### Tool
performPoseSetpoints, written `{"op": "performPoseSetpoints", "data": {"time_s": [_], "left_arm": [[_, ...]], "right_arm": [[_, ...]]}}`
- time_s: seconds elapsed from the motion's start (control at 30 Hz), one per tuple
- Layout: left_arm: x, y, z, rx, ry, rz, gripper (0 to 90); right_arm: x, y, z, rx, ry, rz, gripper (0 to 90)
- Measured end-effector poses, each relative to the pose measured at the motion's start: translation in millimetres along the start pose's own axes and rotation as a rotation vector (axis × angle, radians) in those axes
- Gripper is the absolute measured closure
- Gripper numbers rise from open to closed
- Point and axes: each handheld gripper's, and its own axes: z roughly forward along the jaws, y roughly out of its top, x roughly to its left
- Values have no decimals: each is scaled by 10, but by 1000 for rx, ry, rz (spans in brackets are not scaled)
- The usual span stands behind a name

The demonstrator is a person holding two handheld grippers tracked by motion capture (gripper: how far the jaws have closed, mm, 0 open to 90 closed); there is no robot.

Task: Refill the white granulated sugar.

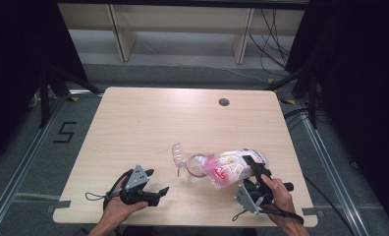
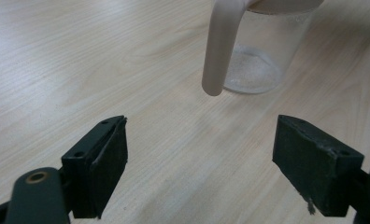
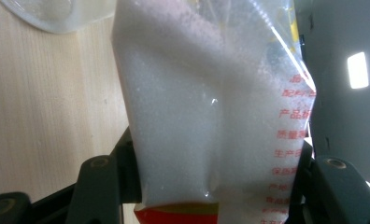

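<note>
gripping one sugar bag (image 3: 211, 116), right tool (image 1: 257, 173) tips it over one jug (image 1: 190, 164); left tool (image 2: 199, 158) released.

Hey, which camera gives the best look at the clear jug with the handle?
The left gripper view: the jug stands close ahead of the open left tongs, its handle and grainy bottom sharp. The high view shows the jug small, beside the bag clamped in the right tongs. The right gripper view catches just its rim.
</note>
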Motion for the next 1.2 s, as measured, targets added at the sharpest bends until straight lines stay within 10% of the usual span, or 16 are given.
{"op": "performPoseSetpoints", "data": {"time_s": [0.63, 0.7, 0.73, 0.97, 1.1, 1.2], "left_arm": [[10, 5, -4, 2, 2, 14, 177], [11, 4, -3, 3, 2, 14, 177], [10, 3, -2, 2, 3, 13, 177], [9, 4, -3, 4, 5, 13, 177], [15, 4, -4, 13, 8, 25, 177], [21, 6, -11, 24, 14, 35, 177]], "right_arm": [[-42, 45, -18, 34, -30, -90, 438], [-89, 65, -19, 29, -41, -182, 439], [-45, 64, -23, 43, -44, -131, 439], [-59, 111, -25, 44, -55, -222, 444], [-29, 114, -30, 61, -47, -198, 448], [-90, 144, -27, 46, -64, -298, 450]]}}
